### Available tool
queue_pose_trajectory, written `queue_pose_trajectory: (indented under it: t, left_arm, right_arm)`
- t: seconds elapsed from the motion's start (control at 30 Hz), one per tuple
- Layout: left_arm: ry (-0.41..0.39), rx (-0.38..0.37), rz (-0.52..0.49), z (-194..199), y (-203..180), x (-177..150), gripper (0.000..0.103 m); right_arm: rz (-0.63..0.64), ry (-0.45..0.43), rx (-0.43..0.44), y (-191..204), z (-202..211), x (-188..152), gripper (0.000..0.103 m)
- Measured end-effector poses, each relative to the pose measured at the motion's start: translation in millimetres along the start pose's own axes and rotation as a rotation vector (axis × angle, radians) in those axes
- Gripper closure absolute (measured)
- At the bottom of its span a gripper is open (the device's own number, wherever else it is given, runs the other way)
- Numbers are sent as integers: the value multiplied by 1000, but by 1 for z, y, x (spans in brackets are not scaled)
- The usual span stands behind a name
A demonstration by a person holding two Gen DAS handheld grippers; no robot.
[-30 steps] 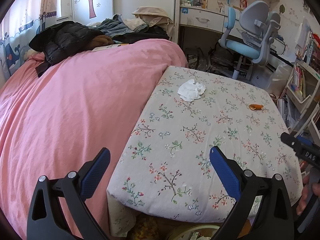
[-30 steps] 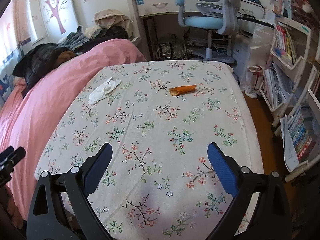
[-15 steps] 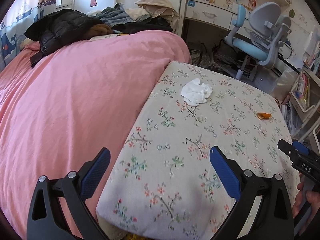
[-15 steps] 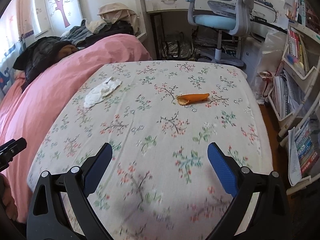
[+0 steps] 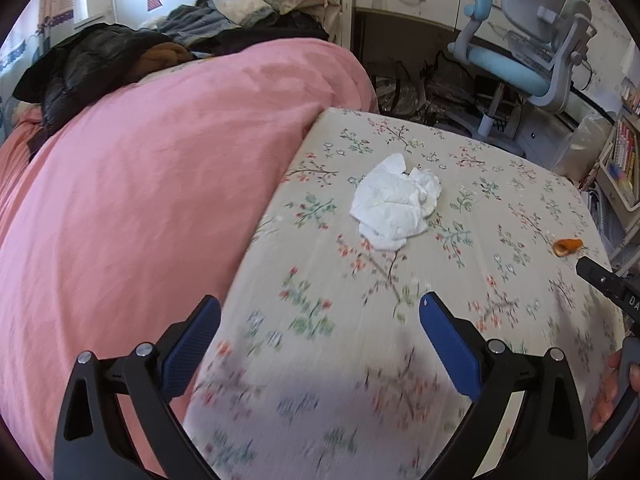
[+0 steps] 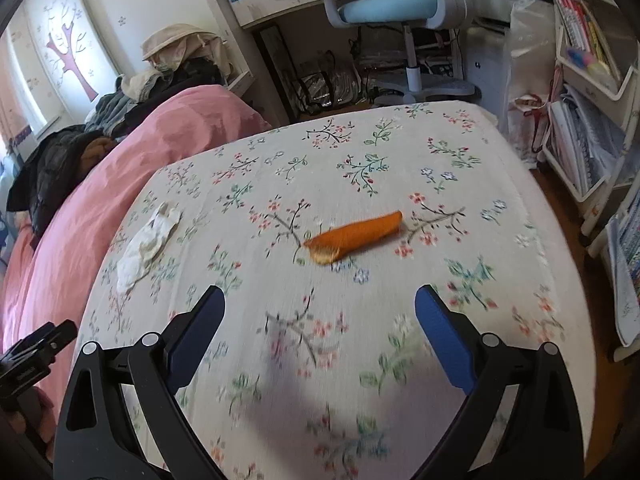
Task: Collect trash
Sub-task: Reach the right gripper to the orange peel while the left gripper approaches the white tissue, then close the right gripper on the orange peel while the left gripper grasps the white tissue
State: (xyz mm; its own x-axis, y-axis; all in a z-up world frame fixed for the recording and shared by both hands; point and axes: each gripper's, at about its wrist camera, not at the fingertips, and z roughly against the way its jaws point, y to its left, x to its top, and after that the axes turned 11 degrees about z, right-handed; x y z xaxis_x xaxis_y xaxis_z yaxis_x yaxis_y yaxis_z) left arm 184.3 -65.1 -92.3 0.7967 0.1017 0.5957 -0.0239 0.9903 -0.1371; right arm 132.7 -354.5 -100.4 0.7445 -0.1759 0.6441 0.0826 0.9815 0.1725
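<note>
A crumpled white tissue (image 5: 396, 204) lies on the floral bedsheet (image 5: 500, 216), ahead of my left gripper (image 5: 320, 316), which is open and empty above the sheet. An orange peel (image 6: 354, 236) lies on the same sheet (image 6: 400, 152) just ahead of my right gripper (image 6: 320, 312), also open and empty. The tissue also shows in the right wrist view (image 6: 146, 246) at the left. The peel shows small at the far right in the left wrist view (image 5: 567, 245).
A pink duvet (image 5: 140, 184) covers the bed's left part, with dark clothes (image 5: 92, 68) piled at the back. A blue desk chair (image 6: 392, 4) and desk stand beyond the bed. Bookshelves (image 6: 592, 80) line the right side.
Both grippers have moved forward over the bed. The tissue is nearer the left gripper and the orange peel nearer the right gripper. Both stay open.
</note>
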Motion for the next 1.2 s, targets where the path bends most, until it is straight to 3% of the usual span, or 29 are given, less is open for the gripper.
queue_pose_trajectory:
  t: [0.33,0.6,0.8,0.9,0.97,1.07,1.13,1.2]
  left_arm:
    - [27,5,-76,-50,-41,29,8]
    - [49,18,-87,-78,-55,46,8]
    - [46,11,-107,-89,-59,47,10]
    - [22,-19,-122,-86,-62,47,35]
    - [18,-46,-153,-82,-68,44,60]
    - [38,-76,-182,-75,-72,38,84]
    - [63,-116,-173,-69,-68,34,88]
    - [81,-147,-152,-62,-61,31,89]
  right_arm:
    - [4,-4,4,-7,-34,24,13]
    - [109,21,-1,3,-51,38,37]
    - [173,32,52,17,-61,45,65]
    - [180,41,67,19,-64,46,83]
    - [180,47,77,20,-63,45,86]
    - [188,59,87,24,-59,42,86]
    - [189,92,107,25,-56,38,85]
    - [201,107,112,25,-51,34,75]
